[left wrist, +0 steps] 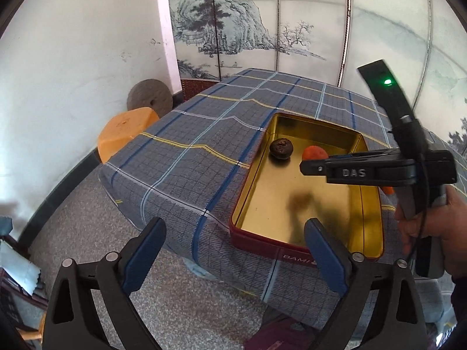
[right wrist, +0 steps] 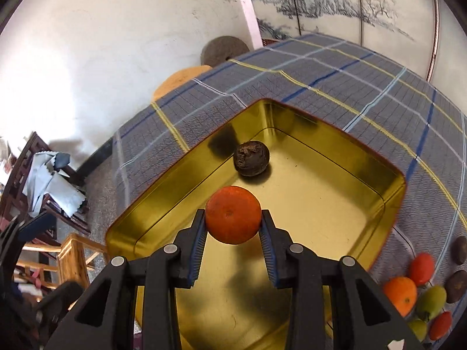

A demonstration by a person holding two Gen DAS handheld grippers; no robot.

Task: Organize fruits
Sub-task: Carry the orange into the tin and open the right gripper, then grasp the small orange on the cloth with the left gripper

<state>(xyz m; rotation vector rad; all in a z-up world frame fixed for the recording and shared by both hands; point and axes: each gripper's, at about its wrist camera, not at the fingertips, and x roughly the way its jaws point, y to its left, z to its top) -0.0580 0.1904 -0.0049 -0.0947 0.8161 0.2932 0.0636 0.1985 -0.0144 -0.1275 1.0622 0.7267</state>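
The right gripper clamps a round orange fruit above the gold-lined rectangular tin, with bare floor ahead except a wrinkled dark round fruit near the far corner. The left gripper hangs spread wide and empty (short of the tin's near rim). Loose mixed fruits lie right, partly cut off.

Right gripper fingers clamped (load between them), left gripper fingers spread wide

A plaid tablecloth covers the table — orange stool, grey stone disc and painted screen beyond.
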